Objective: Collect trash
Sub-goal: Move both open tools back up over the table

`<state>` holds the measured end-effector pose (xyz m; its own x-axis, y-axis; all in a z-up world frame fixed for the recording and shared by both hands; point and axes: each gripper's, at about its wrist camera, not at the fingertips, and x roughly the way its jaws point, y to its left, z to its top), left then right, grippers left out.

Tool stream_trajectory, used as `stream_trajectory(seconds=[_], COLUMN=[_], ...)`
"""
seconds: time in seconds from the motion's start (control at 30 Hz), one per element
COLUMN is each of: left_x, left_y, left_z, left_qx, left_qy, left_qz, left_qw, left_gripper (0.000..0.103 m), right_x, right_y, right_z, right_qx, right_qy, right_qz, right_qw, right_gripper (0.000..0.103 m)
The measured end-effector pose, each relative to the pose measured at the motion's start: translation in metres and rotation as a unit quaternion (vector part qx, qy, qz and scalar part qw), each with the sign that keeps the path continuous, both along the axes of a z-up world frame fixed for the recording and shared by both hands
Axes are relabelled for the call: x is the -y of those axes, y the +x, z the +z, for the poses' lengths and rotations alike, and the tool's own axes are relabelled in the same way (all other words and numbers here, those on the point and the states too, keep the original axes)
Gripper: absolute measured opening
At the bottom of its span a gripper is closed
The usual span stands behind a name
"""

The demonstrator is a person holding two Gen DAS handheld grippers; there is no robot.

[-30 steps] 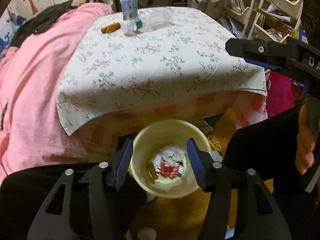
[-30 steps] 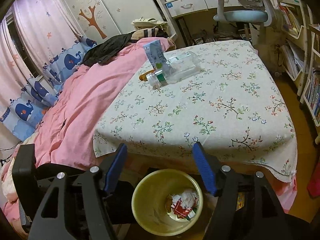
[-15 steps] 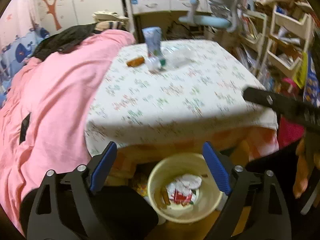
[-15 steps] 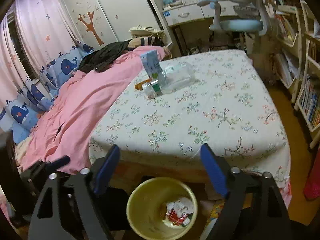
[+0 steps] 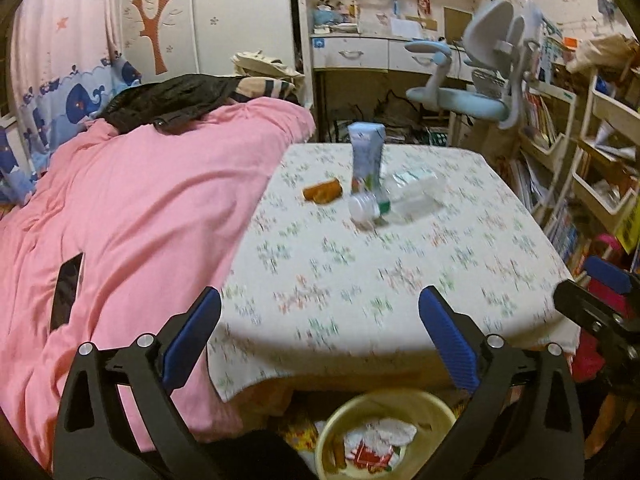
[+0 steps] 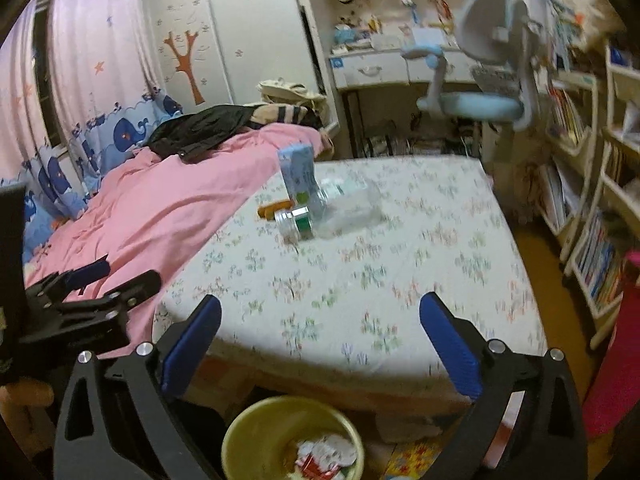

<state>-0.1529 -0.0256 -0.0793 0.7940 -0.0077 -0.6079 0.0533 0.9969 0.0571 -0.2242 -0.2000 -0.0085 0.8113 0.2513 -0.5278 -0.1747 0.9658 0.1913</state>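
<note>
The yellow bin (image 5: 334, 426) (image 6: 240, 436) stands on the floor below both grippers, with crumpled wrappers inside. On the far part of the floral-cloth table (image 5: 400, 280) stand a blue carton (image 5: 366, 156) (image 6: 298, 174), an orange piece (image 5: 322, 192) (image 6: 274, 210), a small jar with a green band (image 5: 366, 208) (image 6: 296, 222) and a clear plastic bottle (image 5: 412, 198) (image 6: 350, 208) lying on its side. My left gripper (image 5: 320, 300) and right gripper (image 6: 320, 306) hover at the table's near edge. Their jaws are opening wide, with nothing between them.
A pink blanket (image 5: 140, 220) covers the bed on the left, with a black phone (image 5: 66, 290) and dark clothes (image 5: 172, 100) on it. A blue desk chair (image 5: 468, 96) stands behind the table. Shelves full of books (image 5: 592, 168) line the right side.
Both grippers have risen and tilted up from over the bin toward the table top. Their jaws have spread wider, and the bin has slid to the bottom of both views.
</note>
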Motion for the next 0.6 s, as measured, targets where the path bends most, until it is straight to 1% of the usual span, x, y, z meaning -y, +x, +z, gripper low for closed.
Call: stream_trajectory(seconds=[0.1,0.2,0.3,0.47,0.6], left_x=[-0.003,-0.006,-0.009,-0.005,0.007], left_y=[0.02,0.041,0.07,0.111,0.145], left_z=[0.007,0.013,0.021,0.03,0.033], left_qx=[0.014,0.025,0.036,0.049,0.058], left_qy=[-0.002,-0.009,-0.02,-0.026,-0.014], left_qz=[0.008,0.016,0.021,0.02,0.0], left_qw=[0.9999,0.9995,0.9989,0.9982,0.9982], left_gripper=[0.096,0.096,0.096,0.096,0.096], right_x=[-0.004,-0.004,-0.002,-0.001,0.0], right_y=[0.016,0.036,0.062,0.094,0.117], right_z=[0.012,0.019,0.024,0.022,0.017], right_qx=[0.017,0.02,0.024,0.024,0.02], right_qy=[-0.017,-0.021,-0.023,-0.015,-0.014], right_qz=[0.006,0.008,0.006,-0.008,-0.022], right_qw=[1.0,1.0,0.999,1.0,0.999], right_gripper=[0.095,0.095,0.095,0.095,0.095])
